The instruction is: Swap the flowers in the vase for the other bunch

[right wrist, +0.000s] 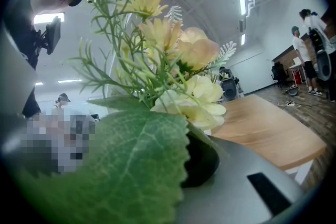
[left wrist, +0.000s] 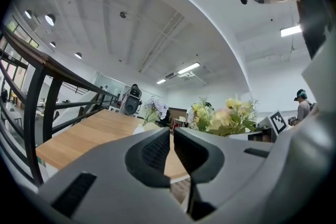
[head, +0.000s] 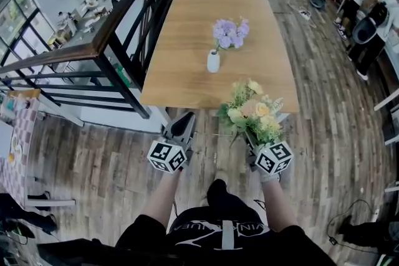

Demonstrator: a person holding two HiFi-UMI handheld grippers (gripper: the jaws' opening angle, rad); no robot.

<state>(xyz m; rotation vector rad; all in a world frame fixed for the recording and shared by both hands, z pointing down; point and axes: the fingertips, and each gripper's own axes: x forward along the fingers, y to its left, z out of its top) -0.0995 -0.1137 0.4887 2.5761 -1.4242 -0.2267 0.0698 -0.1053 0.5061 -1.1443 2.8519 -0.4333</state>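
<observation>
Right now our right gripper [head: 250, 139] clamps the yellow-and-peach flower bunch [head: 252, 110] at the near edge of the light wooden table [head: 181, 53], while our left gripper [left wrist: 172, 148] is closed and empty. The small white vase [head: 213, 62] with upright purple flowers [head: 230, 33] stands farther in, between them, slightly nearer the left.

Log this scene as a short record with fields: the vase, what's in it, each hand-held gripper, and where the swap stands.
vase: white vase, upright on the wooden table
in vase: purple flowers
left hand-held gripper: shut, empty
right hand-held gripper: shut on the yellow bunch, at the table's near edge
swap: not yet begun
</observation>
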